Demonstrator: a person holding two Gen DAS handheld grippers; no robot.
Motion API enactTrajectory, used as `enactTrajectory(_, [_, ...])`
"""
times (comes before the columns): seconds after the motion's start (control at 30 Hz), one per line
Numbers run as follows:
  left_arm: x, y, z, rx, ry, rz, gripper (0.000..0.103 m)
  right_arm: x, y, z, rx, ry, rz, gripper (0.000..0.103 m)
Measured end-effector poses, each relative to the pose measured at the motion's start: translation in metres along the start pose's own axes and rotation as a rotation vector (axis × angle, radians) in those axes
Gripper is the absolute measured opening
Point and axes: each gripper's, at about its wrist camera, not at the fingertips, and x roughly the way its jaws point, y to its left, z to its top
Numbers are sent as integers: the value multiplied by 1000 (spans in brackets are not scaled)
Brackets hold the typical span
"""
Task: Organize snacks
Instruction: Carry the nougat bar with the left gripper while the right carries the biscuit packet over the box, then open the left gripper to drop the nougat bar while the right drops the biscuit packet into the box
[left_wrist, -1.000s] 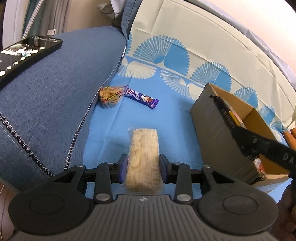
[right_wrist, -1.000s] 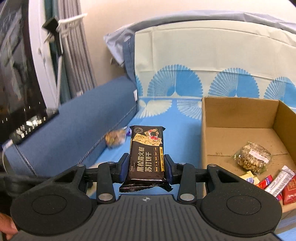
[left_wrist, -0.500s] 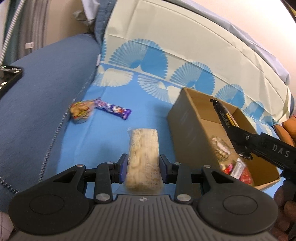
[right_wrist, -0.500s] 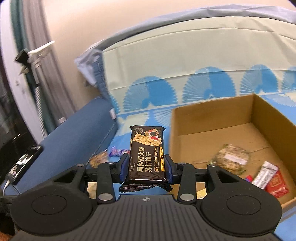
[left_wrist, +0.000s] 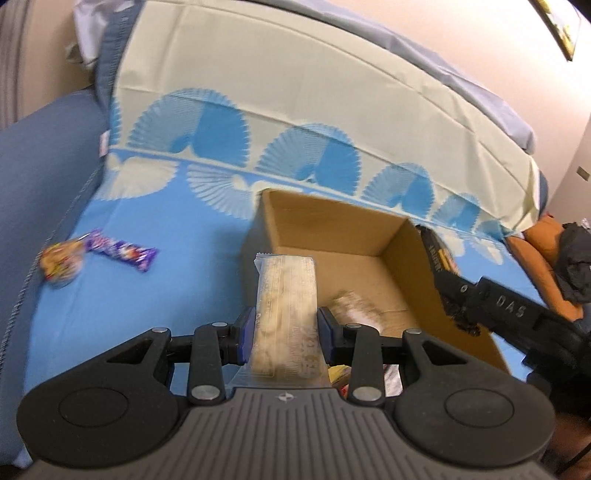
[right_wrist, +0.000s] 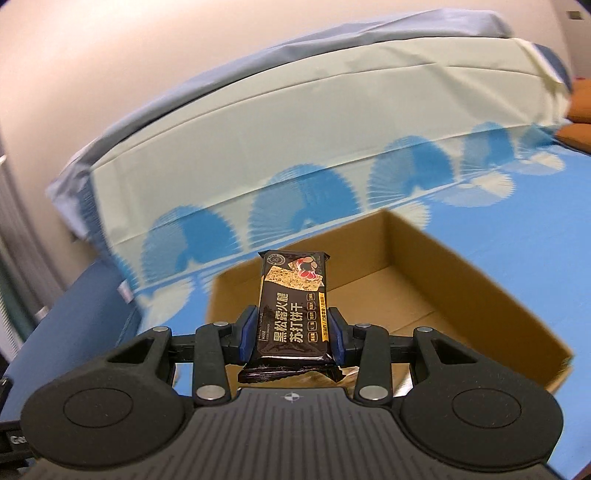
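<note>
Snacks are in both grippers, and both views have swung toward the cardboard box (left_wrist: 332, 229) since a second ago: in the left wrist view the box was off to the right with its outer wall facing the camera, and it now sits straight ahead with its open inside showing, while the purple bar (left_wrist: 122, 253) and the small yellow packet (left_wrist: 59, 260) have slid out to the left edge of the blue cloth (left_wrist: 192, 266). In the right wrist view the blue armrest and dark screen at the left have dropped out, and the box (right_wrist: 461, 291) fills the middle. The left gripper (left_wrist: 286, 334) is clamped on a clear-wrapped pale cracker pack (left_wrist: 286, 295), gripped by its long edges near the lower half, the far end jutting out over the box's near wall. The right gripper (right_wrist: 293, 334) is clamped on a black cracker pack (right_wrist: 291, 310) the same way, its upper end raised above the box opening. A blurred round snack (left_wrist: 354, 306) lies on the box floor.
</note>
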Motion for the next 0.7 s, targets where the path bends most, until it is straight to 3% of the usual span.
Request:
enactTrajectory(0.33, [28,-47,26,23,-24,-64,39,0,-29,7,51,-27,-55,41])
enactTrajectory(0.7, [40,-67,41,39,-40,-92,39,-1,-31,9,64,-35,-56,41])
